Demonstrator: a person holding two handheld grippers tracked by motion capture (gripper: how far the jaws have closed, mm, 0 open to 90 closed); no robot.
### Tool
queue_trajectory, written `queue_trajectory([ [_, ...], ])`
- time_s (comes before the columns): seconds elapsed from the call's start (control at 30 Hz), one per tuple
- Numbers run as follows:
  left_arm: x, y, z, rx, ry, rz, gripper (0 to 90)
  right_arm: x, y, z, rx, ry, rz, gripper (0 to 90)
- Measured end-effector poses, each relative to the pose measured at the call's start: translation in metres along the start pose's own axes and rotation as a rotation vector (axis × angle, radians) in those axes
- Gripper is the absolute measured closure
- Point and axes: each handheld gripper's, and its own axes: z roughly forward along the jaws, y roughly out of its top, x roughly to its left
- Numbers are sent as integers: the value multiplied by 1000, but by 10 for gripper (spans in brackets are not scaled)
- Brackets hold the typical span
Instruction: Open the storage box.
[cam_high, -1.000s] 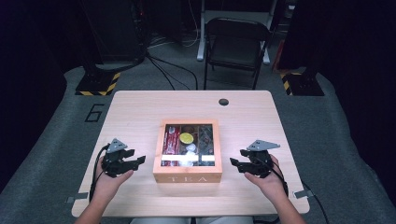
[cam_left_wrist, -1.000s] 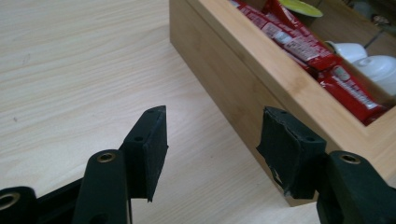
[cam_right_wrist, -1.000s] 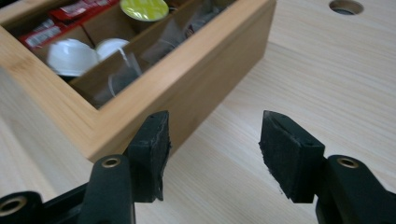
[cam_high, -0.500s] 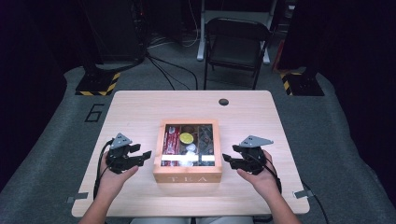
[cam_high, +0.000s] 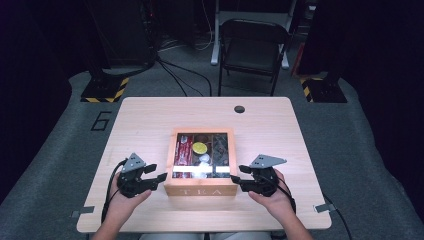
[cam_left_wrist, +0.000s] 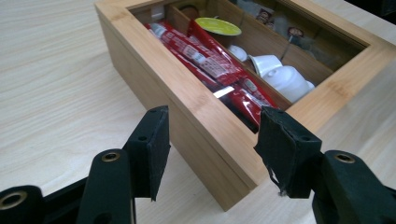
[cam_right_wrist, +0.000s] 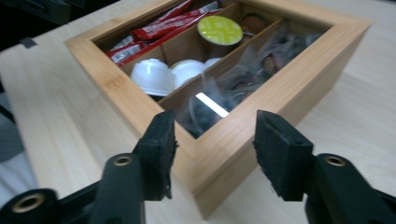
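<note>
A wooden tea box (cam_high: 202, 189) with a glass-windowed lid and "TEA" on its front stands in the middle of the table (cam_high: 145, 120). Through the window I see red sachets (cam_left_wrist: 210, 65), a yellow-green capsule (cam_left_wrist: 218, 26), white capsules (cam_right_wrist: 154, 74) and dark tea bags (cam_right_wrist: 261, 65). My left gripper (cam_high: 159, 174) is open at the box's front left corner, and that corner of the box (cam_left_wrist: 201, 135) sits between its jaws (cam_left_wrist: 215, 126). My right gripper (cam_high: 239, 176) is open at the front right corner, with that corner of the box (cam_right_wrist: 299, 79) between its jaws (cam_right_wrist: 217, 123).
A black folding chair (cam_high: 252, 45) stands behind the table. A round cable hole (cam_high: 239, 109) lies near the table's far edge. Cables trail from both grippers toward the near edge. The floor left of the table bears a "6" mark (cam_high: 101, 121).
Both grippers have moved inward from the table's sides and now sit against the box's two front corners. The box has not moved.
</note>
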Motion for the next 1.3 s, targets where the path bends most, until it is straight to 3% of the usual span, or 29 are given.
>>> queue_trajectory([
  [0.07,-2,1,1,-3,-27,-4,405,2,0,4,8,21,3,445],
  [0.27,-9,-1,6,-5,-23,27,338,9,-2,11,33,-16,-55,385],
  [0.43,-9,-9,13,7,-35,31,310,10,-6,12,57,-29,-70,358],
  [0.6,-10,-17,22,24,-49,16,298,9,-9,16,80,-24,-82,350],
  [0.83,-13,-19,23,37,-49,43,302,7,-12,18,98,-15,-79,330],
  [1.17,-10,-20,22,18,-49,40,304,7,-15,19,112,-25,-106,325],
  [1.3,-9,-20,21,17,-53,37,307,8,-19,23,152,-32,-125,339],
])
